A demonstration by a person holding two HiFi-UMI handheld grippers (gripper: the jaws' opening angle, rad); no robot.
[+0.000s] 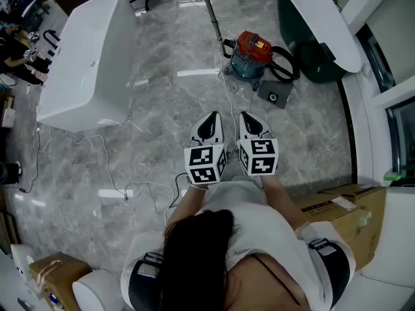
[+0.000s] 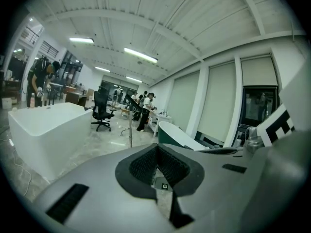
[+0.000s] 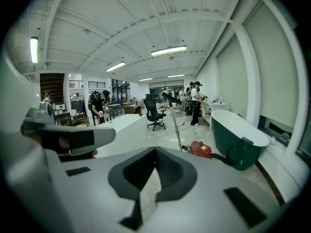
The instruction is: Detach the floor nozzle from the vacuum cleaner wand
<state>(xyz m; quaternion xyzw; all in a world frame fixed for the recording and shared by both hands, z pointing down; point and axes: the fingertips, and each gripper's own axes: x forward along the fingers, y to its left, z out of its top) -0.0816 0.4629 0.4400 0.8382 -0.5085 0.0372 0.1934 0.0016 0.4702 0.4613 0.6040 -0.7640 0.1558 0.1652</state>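
A red canister vacuum (image 1: 251,52) stands on the grey marble floor ahead, with a black hose (image 1: 286,64) looped at its right. Its thin wand (image 1: 211,10) rises from beside the canister towards the top of the head view; the wand's lower end is too small to make out. The right gripper view shows the canister (image 3: 200,148) and wand (image 3: 176,124) beyond the jaws. My left gripper (image 1: 209,123) and right gripper (image 1: 251,120) are held side by side, short of the vacuum and pointing at it. Both are shut with nothing between the jaws (image 2: 156,147) (image 3: 155,149).
A white bathtub (image 1: 84,63) stands at the left and a green one (image 1: 318,24) at the upper right. A small dark square box (image 1: 275,94) lies by the vacuum. White cables (image 1: 130,190) trail over the floor. Cardboard boxes (image 1: 343,206) sit at the right. People stand far back.
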